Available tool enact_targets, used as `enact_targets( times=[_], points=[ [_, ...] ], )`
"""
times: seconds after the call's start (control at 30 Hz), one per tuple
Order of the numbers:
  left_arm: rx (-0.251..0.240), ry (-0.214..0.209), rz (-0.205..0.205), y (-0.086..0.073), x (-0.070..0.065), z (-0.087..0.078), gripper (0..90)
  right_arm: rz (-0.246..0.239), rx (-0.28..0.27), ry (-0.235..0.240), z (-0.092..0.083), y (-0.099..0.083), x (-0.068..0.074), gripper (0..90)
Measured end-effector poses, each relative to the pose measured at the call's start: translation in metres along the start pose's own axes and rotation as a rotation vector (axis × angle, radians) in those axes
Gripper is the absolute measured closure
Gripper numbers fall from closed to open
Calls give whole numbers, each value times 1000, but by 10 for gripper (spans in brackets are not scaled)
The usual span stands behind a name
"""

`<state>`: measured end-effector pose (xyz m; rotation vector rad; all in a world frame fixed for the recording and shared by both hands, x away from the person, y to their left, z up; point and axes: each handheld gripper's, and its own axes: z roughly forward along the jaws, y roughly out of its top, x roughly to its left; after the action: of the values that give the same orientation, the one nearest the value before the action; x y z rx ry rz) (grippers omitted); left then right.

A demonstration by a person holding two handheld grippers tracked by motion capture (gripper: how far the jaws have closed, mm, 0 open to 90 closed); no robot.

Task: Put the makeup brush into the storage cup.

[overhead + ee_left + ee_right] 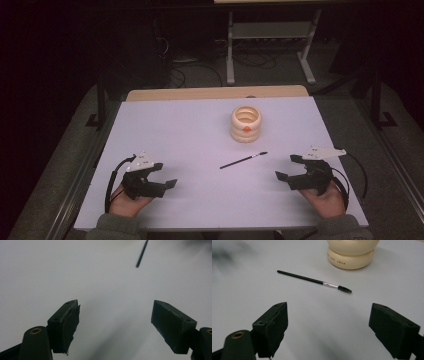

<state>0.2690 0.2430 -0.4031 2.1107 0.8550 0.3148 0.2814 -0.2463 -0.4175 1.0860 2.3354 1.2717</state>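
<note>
- A thin black brush (243,160) is seen lying flat on the white table (190,145), between the two hands and a little farther away from the person.
- A round cream pot (246,123) is seen standing behind the brush, near it but not touching.
- The brush is laid at a slant: its bristle end (344,289) is pointed toward the right side and the pot, and its bare handle tip (137,265) is pointed toward the left side.
- The left gripper (165,176) is held low near the front edge, with its jaws spread wide and nothing held between them.
- The right gripper (288,167) is also held wide open, with nothing in it.
- In the right gripper view, the brush is seen just ahead of the jaws and lying across them.
- The right gripper is judged to be a bit nearer to the brush, so a short reach forward and toward the middle is likely needed.
- The handle is thin and flat on the table, so a low, careful pinch is likely needed.
</note>
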Motion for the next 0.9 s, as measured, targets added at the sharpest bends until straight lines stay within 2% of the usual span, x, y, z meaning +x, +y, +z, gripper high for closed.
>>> enact_targets(
  times=[0.4, 0.43, 0.6, 0.67, 0.8, 0.9],
  points=[
    [26, -26, 6, 8, -3, 11, 237, -14, 3, -8, -2, 1, -2, 148],
    [35, -27, 22, 9, -3, 12, 237, -14, 5, -7, -3, 1, -3, 148],
    [61, -44, 37, 15, -6, 20, 257, -10, 2, -1, -2, 1, -3, 148],
    [78, -50, 58, 20, -7, 25, 269, -12, 4, -1, -2, 1, -3, 148],
    [107, -81, 64, 32, -9, 35, 302, -14, 3, 1, -2, 1, -3, 148],
    [123, -97, 88, 42, -11, 44, 324, -10, 6, 3, -1, 2, -3, 148]
  ],
)
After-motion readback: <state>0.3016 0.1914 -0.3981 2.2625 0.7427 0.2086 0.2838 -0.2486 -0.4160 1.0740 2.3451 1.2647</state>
